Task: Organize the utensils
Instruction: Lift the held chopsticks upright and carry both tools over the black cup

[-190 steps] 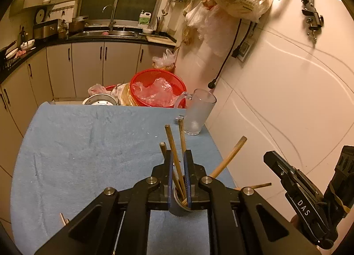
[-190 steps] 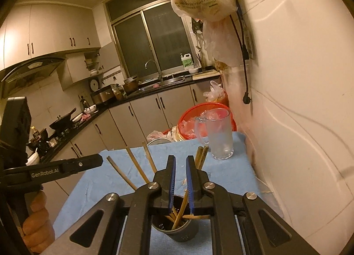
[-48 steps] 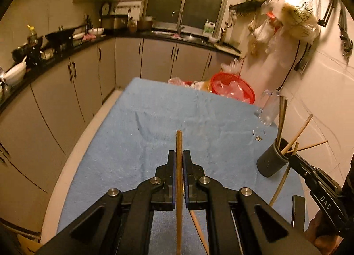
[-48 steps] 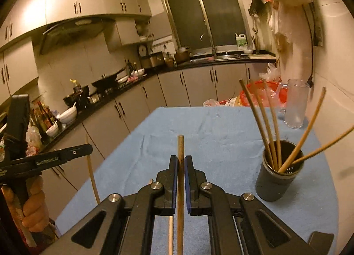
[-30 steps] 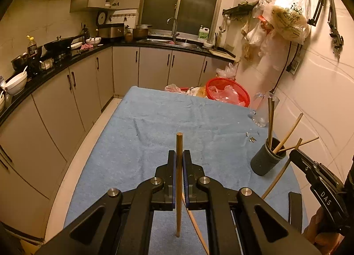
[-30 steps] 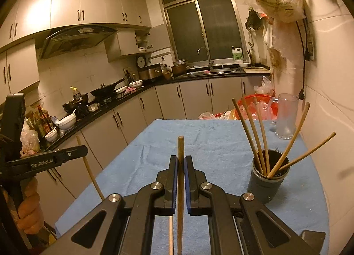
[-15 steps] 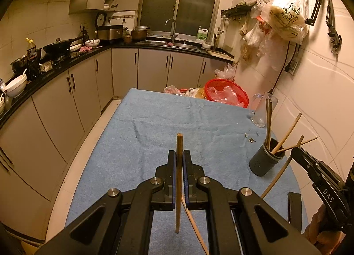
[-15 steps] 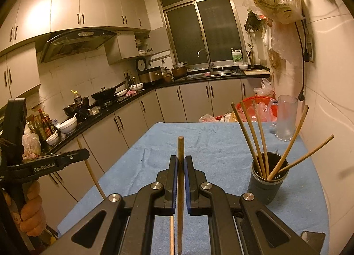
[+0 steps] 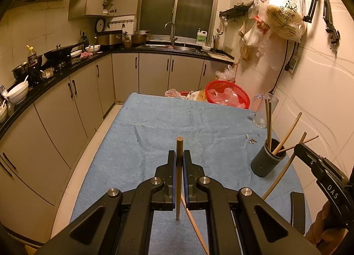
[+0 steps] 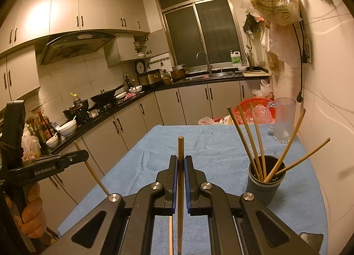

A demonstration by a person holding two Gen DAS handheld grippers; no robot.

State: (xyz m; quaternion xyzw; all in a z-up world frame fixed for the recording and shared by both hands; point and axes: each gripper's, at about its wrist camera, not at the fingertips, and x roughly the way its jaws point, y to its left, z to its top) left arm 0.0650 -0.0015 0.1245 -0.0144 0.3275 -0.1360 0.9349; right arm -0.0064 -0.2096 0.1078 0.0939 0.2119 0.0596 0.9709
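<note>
Left wrist view: the left gripper (image 9: 179, 164) was clenched on one upright chopstick (image 9: 178, 166), lifted clear of the blue cloth (image 9: 154, 126).
Right wrist view: the right gripper (image 10: 180, 171) was clenched on a second upright chopstick (image 10: 180, 166), also held above the cloth.
Holder: a dark cylindrical holder (image 10: 263, 179) stood ahead and to the right of the right claw, and far right of the left claw, near the tiled wall.
Count in holder: five chopsticks (image 10: 254, 140), fanned out and leaning.
Count in claws: two, one each.
Loose on cloth: at least one more chopstick (image 9: 194, 226) lay below the left claw; its full length was hidden.
Other items: one glass mug (image 10: 283, 120) beyond the holder, one red basket (image 9: 225, 94) past the table's far end.
Risk, collision: both claws probably need the same holder; arriving together could knock sticks or tip it.
Risk, snagging: the leaning sticks crowd the mouth, so a new stick could catch and lever one out.
Risk, slipping: thin round wood could swivel between the pads.
</note>
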